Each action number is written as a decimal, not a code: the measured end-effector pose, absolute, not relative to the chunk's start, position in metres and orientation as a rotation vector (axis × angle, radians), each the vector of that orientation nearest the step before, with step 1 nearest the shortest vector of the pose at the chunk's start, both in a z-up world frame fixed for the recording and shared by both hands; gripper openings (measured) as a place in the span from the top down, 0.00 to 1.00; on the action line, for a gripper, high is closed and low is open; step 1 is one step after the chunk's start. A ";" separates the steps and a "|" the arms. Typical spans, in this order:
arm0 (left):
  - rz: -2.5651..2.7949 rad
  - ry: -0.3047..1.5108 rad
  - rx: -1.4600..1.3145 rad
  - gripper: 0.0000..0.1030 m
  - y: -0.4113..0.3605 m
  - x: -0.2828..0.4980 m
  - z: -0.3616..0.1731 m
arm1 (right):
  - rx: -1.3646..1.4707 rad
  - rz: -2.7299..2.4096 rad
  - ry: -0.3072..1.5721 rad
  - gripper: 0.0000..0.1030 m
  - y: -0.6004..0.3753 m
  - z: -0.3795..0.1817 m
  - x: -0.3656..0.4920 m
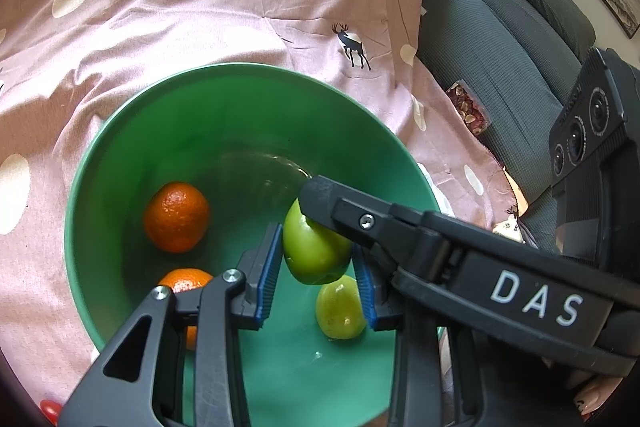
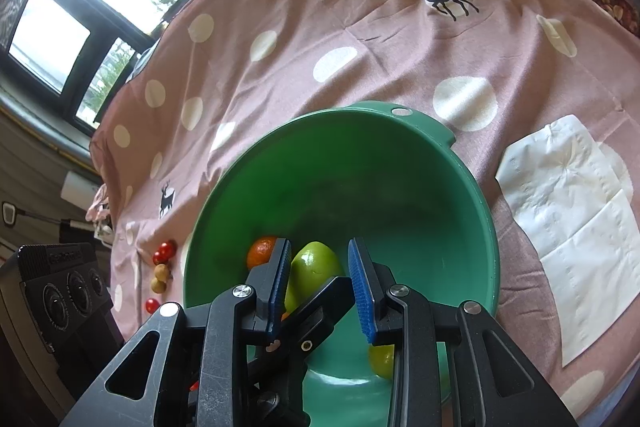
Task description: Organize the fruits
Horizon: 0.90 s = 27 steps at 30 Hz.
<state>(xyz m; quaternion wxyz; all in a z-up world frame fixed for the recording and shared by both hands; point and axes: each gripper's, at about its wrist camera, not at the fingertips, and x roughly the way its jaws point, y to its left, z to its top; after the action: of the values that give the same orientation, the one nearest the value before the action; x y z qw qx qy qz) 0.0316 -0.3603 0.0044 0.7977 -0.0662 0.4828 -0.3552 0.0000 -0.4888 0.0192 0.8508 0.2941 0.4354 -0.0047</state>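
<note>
Left wrist view first: the left claw (image 1: 316, 243) comes in from below, angled down into the round green plastic bowl (image 1: 240, 69), which sits on the pink polka-dot cloth (image 1: 200, 27) over the table. It is clenched on the big green apple (image 1: 312, 259), with the blue pads against the apple's sides and the apple hanging above the bowl's floor. Two round orange mandarins (image 1: 176, 217) lie inside the bowl on its left side. A smaller yellow-green fruit (image 1: 340, 309) lies on the bowl's floor just under the apple. Reaching over the bowl's right rim, the right claw's black upper finger (image 1: 320, 197) lies across the top of the apple.

Now the right wrist view: the right claw (image 2: 320, 247) also tips down into the bowl (image 2: 480, 195), its blue pads standing either side of that same apple (image 2: 316, 263). Whether they are pressing on it, I cannot tell. A black finger of the left claw crosses in front. Left of the bowl, small red and tan round fruits (image 2: 162, 263) sit on the cloth. Right of the bowl lies a white paper napkin (image 2: 568, 227).
</note>
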 end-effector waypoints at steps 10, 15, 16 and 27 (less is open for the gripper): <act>-0.774 1.045 -0.166 0.68 -0.357 0.033 0.004 | 0.613 -0.021 0.922 0.68 -0.488 0.020 -0.001; -0.764 1.017 -0.173 0.59 -0.348 0.025 0.016 | 0.634 -0.006 0.898 0.68 -0.489 0.025 -0.005; -0.766 1.005 -0.177 0.58 -0.345 0.023 0.020 | 0.637 -0.010 0.884 0.68 -0.491 0.027 -0.007; -0.650 0.874 -0.212 0.43 -0.245 -0.005 0.057 | 0.572 0.019 0.769 0.68 -0.472 0.061 -0.022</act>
<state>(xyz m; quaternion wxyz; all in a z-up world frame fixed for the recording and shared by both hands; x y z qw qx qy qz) -0.0055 -0.2450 0.0566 0.8500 -0.1008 0.4148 -0.3086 -0.0221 -0.4721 0.0612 0.8874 0.2751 0.3698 0.0092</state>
